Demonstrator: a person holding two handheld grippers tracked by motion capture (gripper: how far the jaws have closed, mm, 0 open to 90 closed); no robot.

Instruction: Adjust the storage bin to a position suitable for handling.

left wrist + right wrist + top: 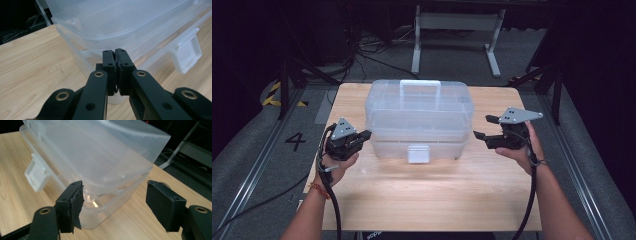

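A clear plastic storage box (419, 107) with a lid, a top handle (420, 86) and a white front latch (418, 153) stands at the middle of the wooden table (427, 195). My left gripper (367, 135) is shut with nothing between its pads, its tips right at the box's left end below the lid rim. In the left gripper view the closed gripper (115, 53) points at the box (120, 22). My right gripper (484, 127) is open just off the box's right end. In the right gripper view the gripper (115, 186) frames a corner of the box (95, 157), pads apart from it.
Bare tabletop lies in front of the box and on both sides. Behind the table stands a white metal frame (457, 22) among floor cables. Yellow-black tape (274, 95) and a painted 4 (295, 141) mark the floor at the left.
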